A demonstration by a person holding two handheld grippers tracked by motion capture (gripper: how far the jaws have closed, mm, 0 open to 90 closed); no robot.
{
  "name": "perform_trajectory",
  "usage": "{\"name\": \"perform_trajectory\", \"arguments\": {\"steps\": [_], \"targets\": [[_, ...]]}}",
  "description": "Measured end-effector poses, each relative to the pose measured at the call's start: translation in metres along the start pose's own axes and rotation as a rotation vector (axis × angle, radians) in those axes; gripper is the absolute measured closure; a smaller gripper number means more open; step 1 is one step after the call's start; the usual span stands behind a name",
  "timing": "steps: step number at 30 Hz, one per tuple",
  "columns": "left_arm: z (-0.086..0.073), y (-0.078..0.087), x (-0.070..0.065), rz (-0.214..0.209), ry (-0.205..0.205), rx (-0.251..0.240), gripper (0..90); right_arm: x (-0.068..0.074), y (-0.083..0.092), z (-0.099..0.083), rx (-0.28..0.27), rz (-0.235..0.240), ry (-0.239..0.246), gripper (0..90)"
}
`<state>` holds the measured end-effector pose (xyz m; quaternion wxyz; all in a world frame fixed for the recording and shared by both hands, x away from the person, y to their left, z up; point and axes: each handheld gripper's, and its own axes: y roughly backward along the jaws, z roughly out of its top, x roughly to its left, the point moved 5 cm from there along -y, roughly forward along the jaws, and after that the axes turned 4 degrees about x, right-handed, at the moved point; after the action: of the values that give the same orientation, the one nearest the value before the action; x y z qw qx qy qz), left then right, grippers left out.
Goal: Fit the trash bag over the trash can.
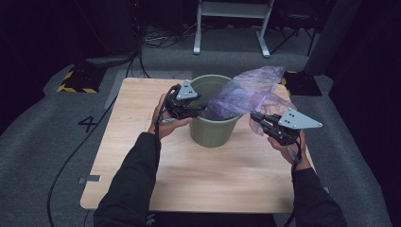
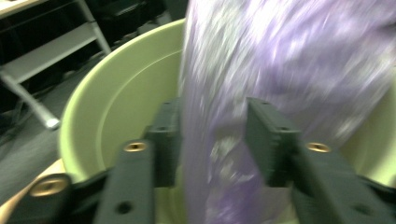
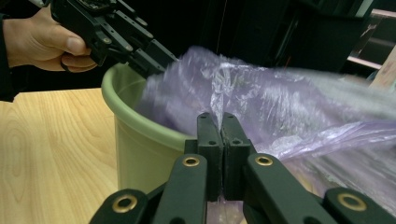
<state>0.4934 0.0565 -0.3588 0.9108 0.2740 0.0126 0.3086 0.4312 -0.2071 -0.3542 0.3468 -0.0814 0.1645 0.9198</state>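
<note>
A green bin [image 1: 211, 124] stands on the table [image 1: 198, 175], with a purple bag [image 1: 246, 92] hanging partly inside it and spilling over its right rim. The left claw [image 1: 201, 109] sits at the bin's left rim; its jaws stand part open, with the bag [image 2: 261, 70] between them, not pinched. The right claw [image 3: 217, 122] is closed tight on a fold of the bag [image 3: 280, 107], just right of the bin [image 3: 135, 149].

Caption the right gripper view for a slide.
Right gripper shut on purple plastic bag draped over green bin.
</note>
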Motion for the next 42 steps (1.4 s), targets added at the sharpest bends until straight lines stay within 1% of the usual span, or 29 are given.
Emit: {"name": "perform_trajectory", "arguments": {"steps": [3, 4, 5, 6, 7, 9, 11, 12, 13, 15, 17, 18, 19, 20, 21, 22, 23, 25, 27, 28, 29, 30, 31, 32, 34, 36, 38, 40, 42], "targets": [[0.006, 0.003, -0.007, -0.014, -0.009, -0.012, 41.7, 0.006, -0.001, 0.008, -0.002, 0.006, 0.021, 89.4], [0.008, 0.004, -0.011, -0.023, -0.021, -0.017, 40.6, 0.009, -0.002, 0.011, -0.003, 0.010, 0.029, 89.4], [0.012, 0.005, -0.016, -0.042, -0.036, -0.026, 40.5, 0.011, -0.003, 0.013, -0.002, 0.017, 0.039, 89.4], [0.014, 0.005, -0.020, -0.050, -0.042, -0.031, 38.7, 0.015, -0.004, 0.016, 0.001, 0.024, 0.050, 89.3], [0.017, 0.005, -0.026, -0.066, -0.054, -0.035, 36.4, 0.016, -0.005, 0.017, 0.001, 0.029, 0.052, 89.2], [0.021, 0.004, -0.033, -0.081, -0.075, -0.036, 35.6, 0.020, -0.007, 0.019, 0.003, 0.041, 0.054, 89.1], [0.026, 0.002, -0.043, -0.107, -0.092, -0.040, 33.5, 0.022, -0.008, 0.021, 0.005, 0.047, 0.055, 88.3], [0.027, 0.002, -0.045, -0.110, -0.101, -0.035, 33.5, 0.023, -0.008, 0.021, 0.006, 0.050, 0.049, 88.3], [0.029, 0.000, -0.048, -0.103, -0.112, -0.025, 34.3, 0.023, -0.008, 0.022, 0.003, 0.055, 0.047, 88.0], [0.031, -0.003, -0.051, -0.093, -0.122, -0.017, 39.3, 0.026, -0.008, 0.024, -0.003, 0.065, 0.052, 87.7], [0.033, -0.006, -0.051, -0.071, -0.134, -0.006, 47.2, 0.028, -0.007, 0.025, -0.008, 0.075, 0.053, 86.7], [0.033, -0.007, -0.051, -0.084, -0.139, -0.007, 50.5, 0.030, -0.007, 0.026, -0.010, 0.083, 0.054, 86.7], [0.033, -0.007, -0.051, -0.085, -0.138, -0.011, 58.4, 0.032, -0.006, 0.027, -0.011, 0.091, 0.056, 86.3], [0.033, -0.008, -0.050, -0.073, -0.149, -0.006, 66.6, 0.033, -0.006, 0.027, -0.010, 0.094, 0.056, 85.5], [0.032, -0.008, -0.050, -0.074, -0.157, -0.005, 73.5, 0.034, -0.005, 0.027, -0.008, 0.097, 0.056, 83.8], [0.031, -0.008, -0.049, -0.071, -0.161, -0.007, 78.8, 0.035, -0.005, 0.027, -0.008, 0.100, 0.057, 81.6], [0.030, -0.007, -0.048, -0.062, -0.166, -0.008, 84.1, 0.036, -0.004, 0.027, -0.008, 0.105, 0.053, 75.8], [0.028, -0.004, -0.045, -0.063, -0.162, -0.018, 88.2, 0.037, -0.001, 0.027, -0.013, 0.100, 0.040, 65.9], [0.027, 0.002, -0.041, -0.045, -0.146, -0.035, 88.7, 0.038, 0.005, 0.025, -0.020, 0.104, 0.036, 55.4], [0.026, 0.005, -0.039, -0.045, -0.140, -0.043, 88.7, 0.038, 0.007, 0.024, -0.015, 0.092, 0.034, 50.2], [0.025, 0.008, -0.037, -0.042, -0.133, -0.052, 88.7, 0.038, 0.010, 0.022, -0.008, 0.081, 0.038, 47.8], [0.024, 0.011, -0.035, -0.037, -0.129, -0.059, 88.6, 0.039, 0.012, 0.020, -0.007, 0.082, 0.039, 46.0], [0.021, 0.013, -0.032, -0.034, -0.118, -0.060, 88.5, 0.039, 0.014, 0.017, -0.004, 0.072, 0.042, 44.3], [0.020, 0.015, -0.031, -0.032, -0.116, -0.058, 88.4, 0.039, 0.016, 0.013, 0.003, 0.065, 0.040, 42.6], [0.016, 0.018, -0.027, -0.022, -0.108, -0.059, 87.4, 0.040, 0.018, 0.009, 0.007, 0.072, 0.030, 41.3], [0.010, 0.023, -0.022, -0.024, -0.087, -0.066, 86.0, 0.040, 0.018, 0.004, 0.015, 0.072, 0.024, 39.7], [0.007, 0.026, -0.019, -0.026, -0.076, -0.066, 85.0, 0.040, 0.016, -0.002, 0.026, 0.082, 0.012, 38.7], [0.003, 0.029, -0.017, -0.023, -0.072, -0.071, 84.4, 0.040, 0.013, -0.005, 0.033, 0.068, 0.007, 40.6], [-0.001, 0.033, -0.014, -0.018, -0.065, -0.080, 83.3, 0.038, 0.011, -0.007, 0.023, 0.057, -0.008, 40.8]]}}
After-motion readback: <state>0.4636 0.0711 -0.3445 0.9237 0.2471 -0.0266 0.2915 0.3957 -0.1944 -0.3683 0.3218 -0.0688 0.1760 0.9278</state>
